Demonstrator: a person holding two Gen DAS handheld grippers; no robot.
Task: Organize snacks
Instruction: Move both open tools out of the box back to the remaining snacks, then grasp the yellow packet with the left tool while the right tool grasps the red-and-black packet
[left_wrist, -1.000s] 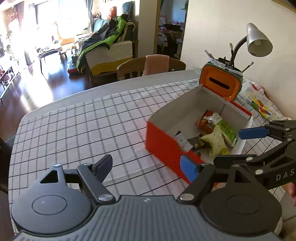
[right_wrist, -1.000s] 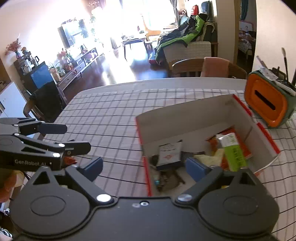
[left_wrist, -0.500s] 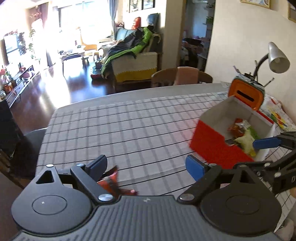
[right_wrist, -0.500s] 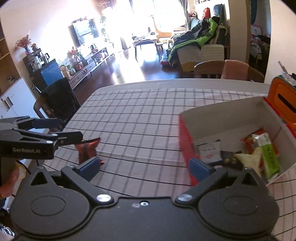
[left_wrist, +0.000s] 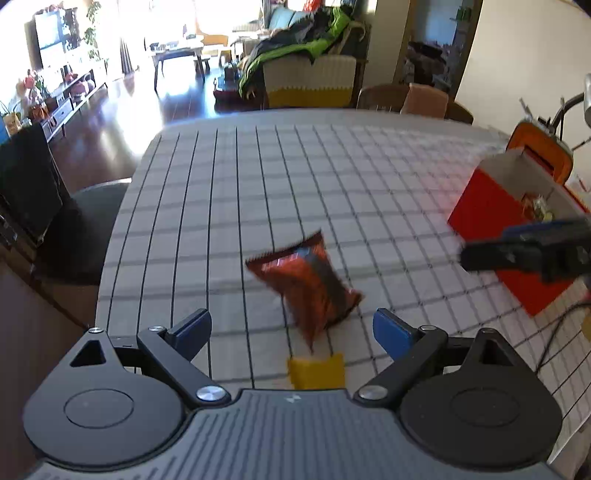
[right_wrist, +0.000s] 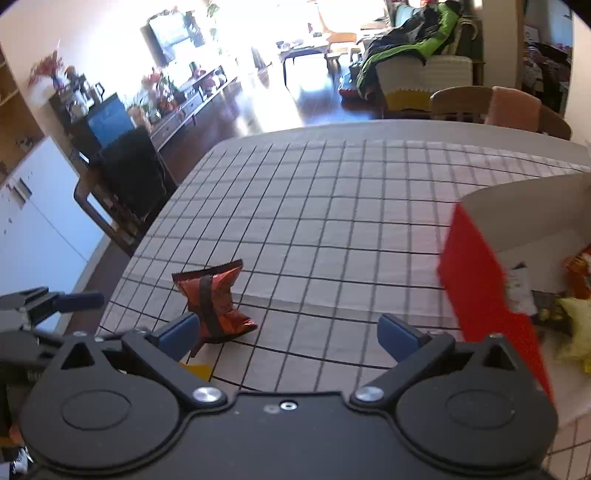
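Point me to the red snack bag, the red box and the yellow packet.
red snack bag (left_wrist: 306, 284), left wrist view, middle of the bag
red box (right_wrist: 480, 280), right wrist view, red outer wall
yellow packet (left_wrist: 316, 371), left wrist view, visible top part

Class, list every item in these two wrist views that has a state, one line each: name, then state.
Left tool: open, jaws just widened, nothing gripped.
Right tool: open, empty.
Red snack bag: lying crumpled on the tablecloth, sealed, not held.
Yellow packet: flat on the cloth, partly hidden by the left tool's body.
Red box: open-topped, snacks inside.
Checked tablecloth: spread over the table.
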